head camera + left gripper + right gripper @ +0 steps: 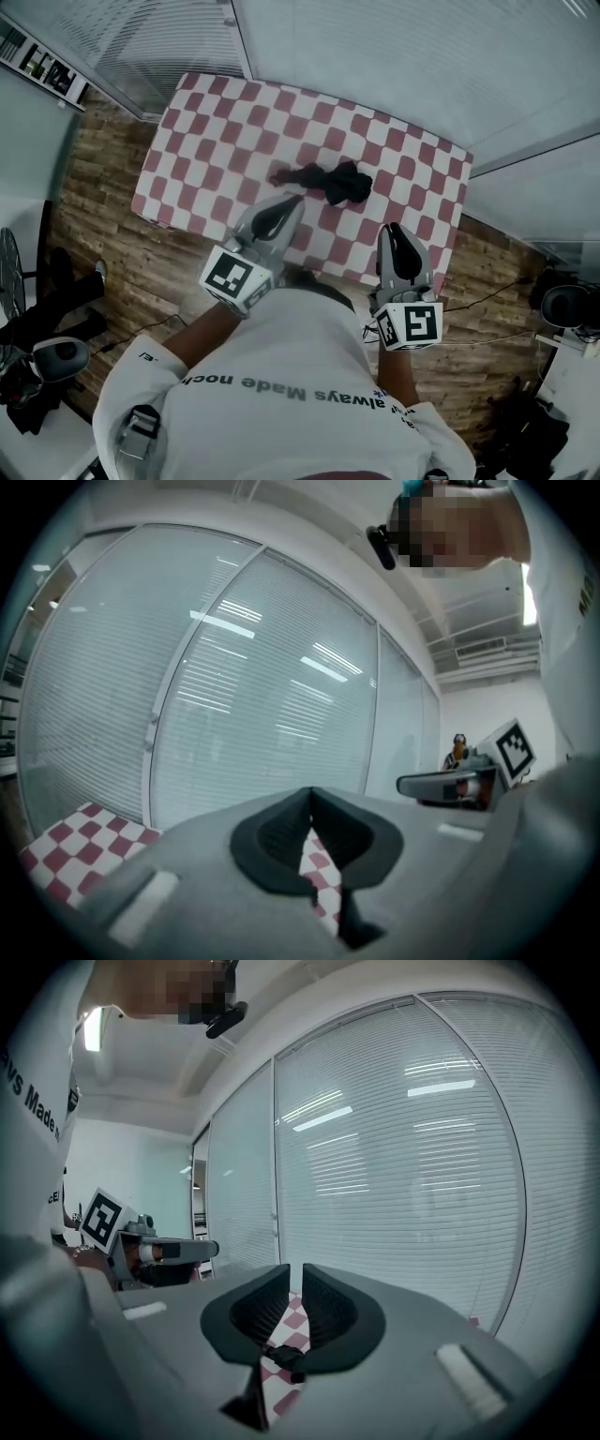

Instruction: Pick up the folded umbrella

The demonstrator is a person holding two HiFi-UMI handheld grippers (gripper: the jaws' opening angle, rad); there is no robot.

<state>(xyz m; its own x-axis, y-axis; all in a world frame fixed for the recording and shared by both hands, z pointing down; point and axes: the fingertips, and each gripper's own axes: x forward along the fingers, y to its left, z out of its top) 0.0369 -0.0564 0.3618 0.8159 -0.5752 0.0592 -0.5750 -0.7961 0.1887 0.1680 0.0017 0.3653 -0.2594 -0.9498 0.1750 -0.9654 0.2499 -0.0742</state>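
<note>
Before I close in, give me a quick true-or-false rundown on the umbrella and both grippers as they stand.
1. The umbrella lies on the checkered tablecloth. True.
2. The right gripper is shut on the umbrella. False: its jaws are together with nothing in them, and it is short of the umbrella.
3. The left gripper has its jaws wide apart. False: they are together and empty.
4. The umbrella is black. True.
5. The umbrella hangs over the table's edge. False: it lies well in on the cloth, away from every edge.
</note>
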